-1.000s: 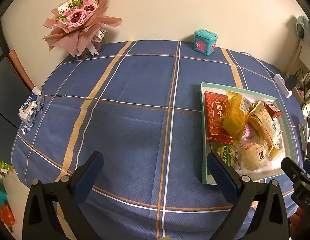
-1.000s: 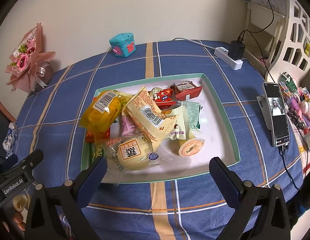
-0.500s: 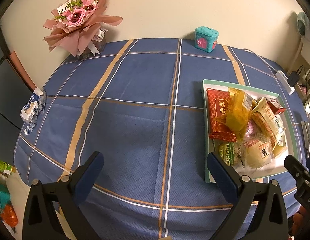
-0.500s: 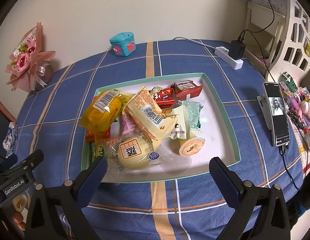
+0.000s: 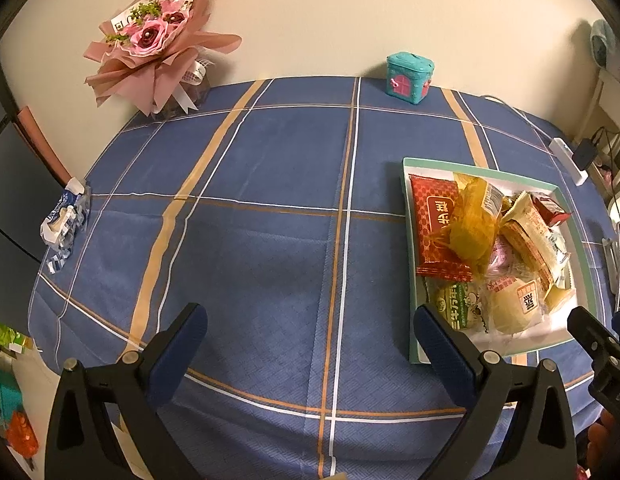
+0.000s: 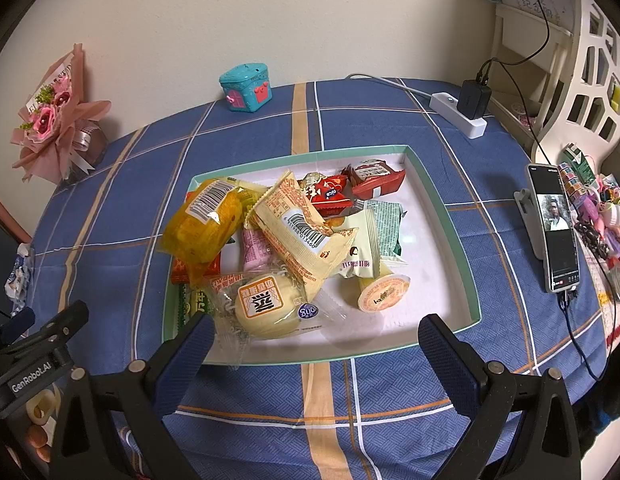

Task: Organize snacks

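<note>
Left gripper (image 5: 310, 344) hovering wide apart over blue tablecloth (image 5: 270, 220); snack tray (image 5: 409, 240) lying at three o'clock.

1. We see the tray (image 6: 441, 200) on the tablecloth (image 5: 250, 240), right of table centre.
2. Snacks pile in the tray's left half: bun pack (image 6: 266, 304) at the front, barcode pack (image 6: 302, 232) on top, jelly cup (image 6: 383, 292) right of the bun.
3. Toy box (image 6: 246, 88) sits behind the tray by the wall.
4. Bouquet (image 5: 158, 40) at far left back.
5. Phone (image 6: 553, 228) right of the tray; power strip (image 6: 457, 114) behind it.
6. Crumpled wrapper (image 5: 64, 220) at the left edge.
</note>
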A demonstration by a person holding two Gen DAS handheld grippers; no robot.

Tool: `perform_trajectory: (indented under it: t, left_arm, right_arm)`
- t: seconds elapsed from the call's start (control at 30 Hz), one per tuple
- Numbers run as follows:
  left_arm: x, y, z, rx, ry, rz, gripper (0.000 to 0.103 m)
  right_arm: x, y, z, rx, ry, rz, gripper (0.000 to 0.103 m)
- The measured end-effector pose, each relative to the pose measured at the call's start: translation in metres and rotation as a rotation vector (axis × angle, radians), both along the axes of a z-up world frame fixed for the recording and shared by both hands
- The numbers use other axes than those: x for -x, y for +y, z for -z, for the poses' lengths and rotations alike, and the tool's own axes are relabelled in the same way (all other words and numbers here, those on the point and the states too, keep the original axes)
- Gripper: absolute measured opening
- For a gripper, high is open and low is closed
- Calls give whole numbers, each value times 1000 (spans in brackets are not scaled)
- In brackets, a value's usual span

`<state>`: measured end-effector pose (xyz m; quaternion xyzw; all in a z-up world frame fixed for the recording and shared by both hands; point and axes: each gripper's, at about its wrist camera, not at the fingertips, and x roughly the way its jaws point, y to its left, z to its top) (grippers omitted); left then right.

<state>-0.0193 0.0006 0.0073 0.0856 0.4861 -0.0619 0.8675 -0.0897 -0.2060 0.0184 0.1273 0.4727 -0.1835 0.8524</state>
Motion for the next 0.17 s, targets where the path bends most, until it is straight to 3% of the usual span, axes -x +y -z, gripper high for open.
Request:
perform_trajectory:
  t: [0.17]
  left_arm:
    - [0, 0, 0, 6, 4, 4, 103]
  right_arm:
    - [0, 1, 0, 1, 1, 0, 103]
